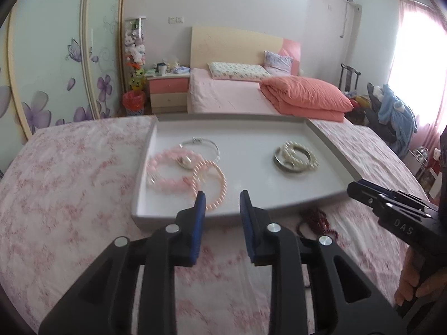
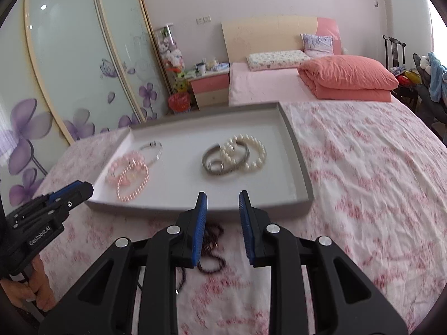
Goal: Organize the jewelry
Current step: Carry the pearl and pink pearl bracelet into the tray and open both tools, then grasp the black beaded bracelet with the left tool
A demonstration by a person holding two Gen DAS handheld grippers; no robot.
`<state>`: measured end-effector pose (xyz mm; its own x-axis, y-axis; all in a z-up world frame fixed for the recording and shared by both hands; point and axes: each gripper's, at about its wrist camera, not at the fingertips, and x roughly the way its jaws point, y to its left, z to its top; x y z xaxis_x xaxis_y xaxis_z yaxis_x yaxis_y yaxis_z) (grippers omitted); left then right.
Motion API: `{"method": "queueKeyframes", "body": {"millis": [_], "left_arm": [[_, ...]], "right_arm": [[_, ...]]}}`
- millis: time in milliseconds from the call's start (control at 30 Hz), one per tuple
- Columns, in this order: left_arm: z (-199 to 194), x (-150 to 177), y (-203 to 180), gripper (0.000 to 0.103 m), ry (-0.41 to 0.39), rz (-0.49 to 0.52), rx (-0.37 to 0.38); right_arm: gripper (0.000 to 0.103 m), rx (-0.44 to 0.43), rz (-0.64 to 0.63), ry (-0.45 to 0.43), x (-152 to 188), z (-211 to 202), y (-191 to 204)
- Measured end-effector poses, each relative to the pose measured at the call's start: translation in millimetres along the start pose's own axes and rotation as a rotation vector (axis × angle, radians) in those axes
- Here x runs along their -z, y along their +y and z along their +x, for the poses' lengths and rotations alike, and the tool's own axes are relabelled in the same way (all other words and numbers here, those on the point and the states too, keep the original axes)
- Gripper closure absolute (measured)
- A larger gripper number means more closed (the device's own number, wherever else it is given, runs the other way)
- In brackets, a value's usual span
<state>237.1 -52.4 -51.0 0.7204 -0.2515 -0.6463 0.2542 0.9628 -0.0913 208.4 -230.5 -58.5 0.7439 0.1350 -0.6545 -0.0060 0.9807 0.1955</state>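
Dark bead necklace (image 2: pixel 212 251) clear in right view | left view: half-hidden

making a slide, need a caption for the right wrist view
Right tool open above dark beaded necklace lying before the jewelry tray.

A bed (image 1: pixel 223 95) with a folded orange quilt (image 1: pixel 304 97) and two pillows (image 1: pixel 237 70) stands behind. Beside it are a pink nightstand (image 1: pixel 168 90), a red bin (image 1: pixel 134 102), and a flowered wardrobe door (image 1: pixel 50 69). A chair (image 1: pixel 349 79) stands by the window.
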Motion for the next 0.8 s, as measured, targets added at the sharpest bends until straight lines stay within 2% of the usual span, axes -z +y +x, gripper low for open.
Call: {"method": "queueKeyframes", "body": {"millis": [100,300,500,700,800], "left_arm": [[3.2,13.1,-9.4,0.072,0.052,0.011,0.043],[18.0,32.8,-32.4,0.071,0.157,0.049,0.117],[34.5,47.4,-50.2,0.071,0.219,0.109,0.088],[35.0,51.0,-57.2,0.072,0.208,0.156,0.053],[36.4,50.6,-58.1,0.089,0.2,0.172,0.01]], "right_arm": [[0.078,0.026,0.006,0.023,11.0,-1.0,-6.2],[0.078,0.055,0.029,0.036,21.2,-3.4,-14.7],[0.078,0.136,-0.005,0.052,29.2,-2.8,-16.0],[0.078,0.173,0.008,0.082,32.5,1.9,-22.6],[0.078,0.173,0.018,0.086,32.9,1.8,-24.7]]}}
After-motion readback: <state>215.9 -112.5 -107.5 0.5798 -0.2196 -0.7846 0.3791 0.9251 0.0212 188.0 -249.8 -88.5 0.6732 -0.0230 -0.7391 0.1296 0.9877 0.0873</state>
